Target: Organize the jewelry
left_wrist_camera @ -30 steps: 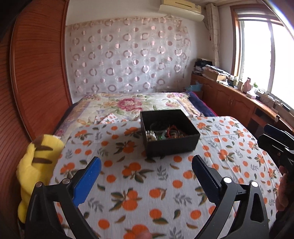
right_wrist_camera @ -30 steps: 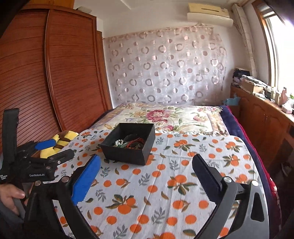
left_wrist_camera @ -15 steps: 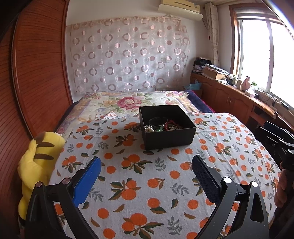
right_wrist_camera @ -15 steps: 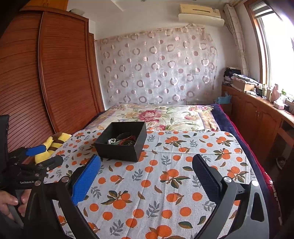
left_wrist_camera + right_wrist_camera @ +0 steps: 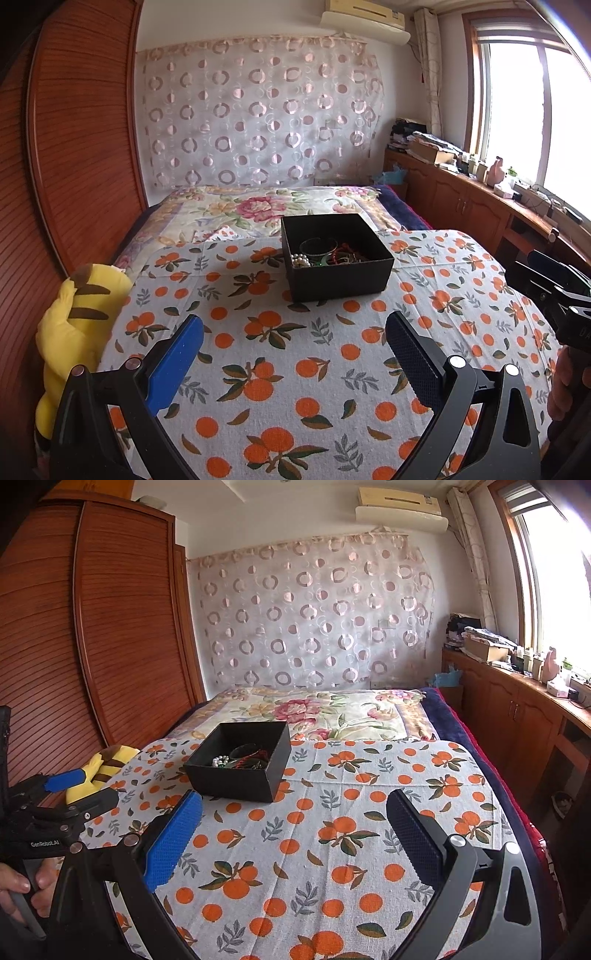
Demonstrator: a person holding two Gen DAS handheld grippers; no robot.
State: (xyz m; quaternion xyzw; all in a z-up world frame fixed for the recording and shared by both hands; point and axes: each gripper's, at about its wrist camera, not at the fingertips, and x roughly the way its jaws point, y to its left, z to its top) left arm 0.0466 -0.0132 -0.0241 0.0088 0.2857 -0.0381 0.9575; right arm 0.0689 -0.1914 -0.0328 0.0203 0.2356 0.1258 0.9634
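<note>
A black open box (image 5: pixel 343 273) (image 5: pixel 229 779) sits on the orange-print cloth (image 5: pixel 280 354) (image 5: pixel 332 849) spread over the bed. Inside it lies a tangle of jewelry (image 5: pixel 325 254) (image 5: pixel 240 758): pearl beads, green bangles, red strings. My left gripper (image 5: pixel 293 339) hovers open above the cloth, well short of the box, with nothing between its fingers. My right gripper (image 5: pixel 293 818) is open too, near the box's right front corner, holding nothing. Each gripper shows at the edge of the other's view, the left one (image 5: pixel 79 788) and the right one (image 5: pixel 546 273).
A yellow striped plush toy (image 5: pixel 77 317) (image 5: pixel 105 764) lies at the cloth's left edge by the wooden wardrobe (image 5: pixel 92 646). A floral quilt (image 5: pixel 258 210) covers the far bed. Wooden cabinets (image 5: pixel 472 206) with clutter run under the window on the right. A hand (image 5: pixel 22 882) grips the left tool.
Both grippers have pulled back and risen a little, so the box looks farther off and more of the room shows. Both stay open.
</note>
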